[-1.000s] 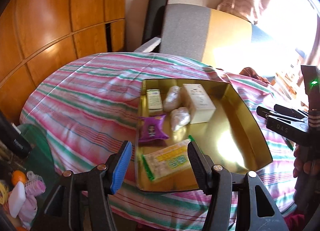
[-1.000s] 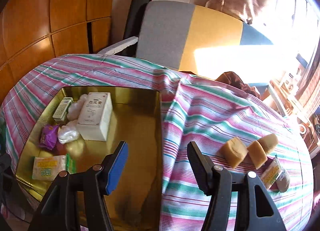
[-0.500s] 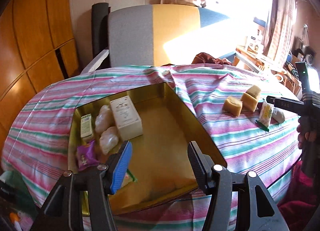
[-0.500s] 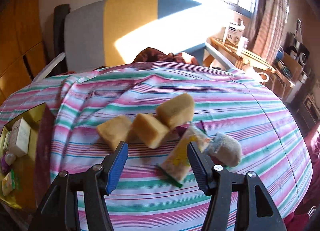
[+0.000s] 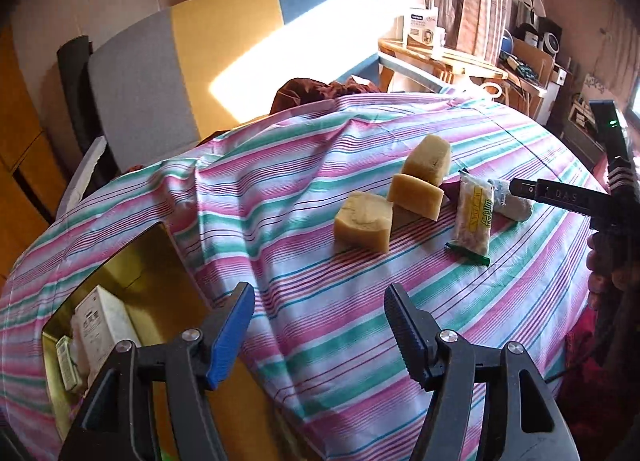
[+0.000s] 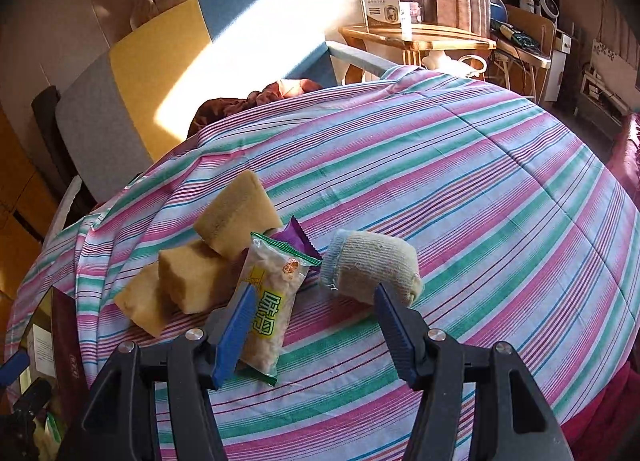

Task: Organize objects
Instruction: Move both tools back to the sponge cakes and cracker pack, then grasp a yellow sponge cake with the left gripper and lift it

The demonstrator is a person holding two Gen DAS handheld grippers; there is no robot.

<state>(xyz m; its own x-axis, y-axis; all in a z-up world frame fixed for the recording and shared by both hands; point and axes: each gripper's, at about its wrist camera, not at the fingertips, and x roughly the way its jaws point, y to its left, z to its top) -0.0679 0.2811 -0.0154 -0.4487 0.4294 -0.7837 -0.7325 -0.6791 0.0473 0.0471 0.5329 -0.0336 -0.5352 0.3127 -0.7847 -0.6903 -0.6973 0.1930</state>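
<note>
Three yellow sponge blocks [image 5: 363, 220] [image 6: 236, 215] lie on the striped cloth, beside a yellow-green snack packet [image 5: 473, 221] [image 6: 271, 301], a purple wrapper [image 6: 296, 239] and a rolled beige sock [image 6: 372, 267] [image 5: 516, 208]. My right gripper [image 6: 312, 325] is open, low over the cloth, with the packet by its left finger and the sock just ahead of its right finger. My left gripper [image 5: 320, 331] is open and empty above the cloth, near the gold tray [image 5: 148, 261], which holds a white box [image 5: 106, 321] and small packets.
A grey, yellow and blue chair back [image 5: 180, 61] stands behind the table. A wooden side table [image 6: 416, 39] with a box stands at the back right. The cloth drops off at the table's right edge [image 6: 612, 221].
Both grippers have swung right, away from the gold tray. The right gripper has come down close to the packet and the sock. Both stay open.
</note>
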